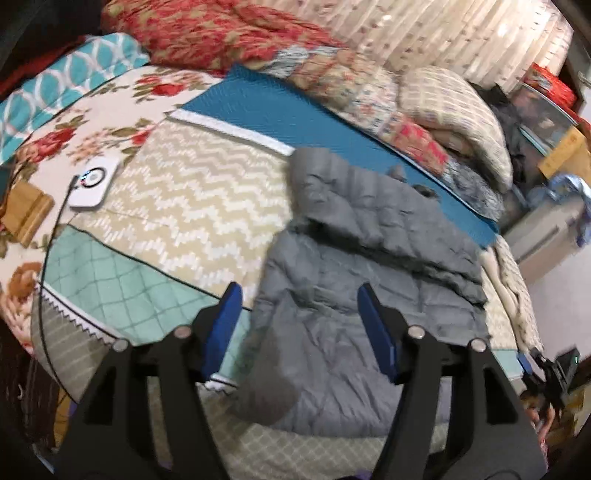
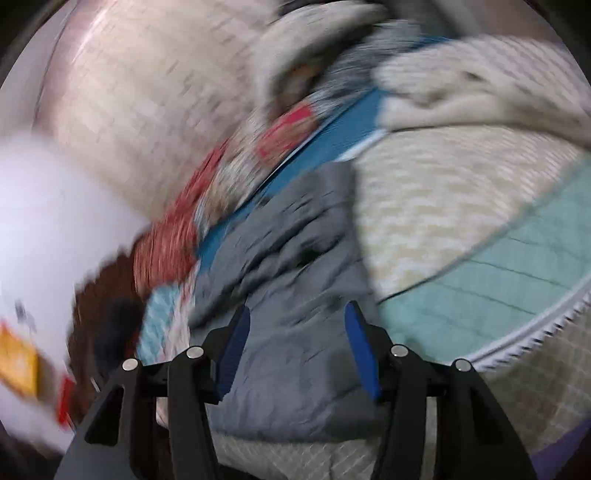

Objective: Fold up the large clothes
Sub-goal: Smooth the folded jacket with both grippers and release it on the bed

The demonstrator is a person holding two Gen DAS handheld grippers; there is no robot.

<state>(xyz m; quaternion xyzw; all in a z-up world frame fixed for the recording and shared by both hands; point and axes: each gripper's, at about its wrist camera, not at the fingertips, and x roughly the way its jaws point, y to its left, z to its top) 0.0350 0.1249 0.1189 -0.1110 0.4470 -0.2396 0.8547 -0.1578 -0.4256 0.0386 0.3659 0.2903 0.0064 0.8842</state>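
On the bed, across a patchwork bedspread [image 1: 184,206] of beige zigzag and mint panels, we find a grey quilted puffer jacket [image 1: 369,266] lying partly folded, its upper part doubled over the lower part in a rumpled ridge. Its far edge reaches onto a teal mat [image 1: 295,110] that runs along the back of the bedspread. Our left gripper [image 1: 299,328] hangs above the jacket's near left edge with its blue-padded fingers [image 1: 221,328] spread wide and nothing between them; we cannot tell whether the pads brush the fabric. From the right wrist view, which is heavily blurred, we see the right gripper [image 2: 295,350] likewise spread apart over the jacket [image 2: 288,295], holding nothing. Beyond the mat sits a heap of floral quilts [image 1: 229,33] and a cream checked pillow [image 1: 458,114], with a pale curtain [image 1: 443,33] behind them. To the left on the floral sheet rests a small white device [image 1: 94,182] with a cable, and just beside it a wooden block [image 1: 27,216].
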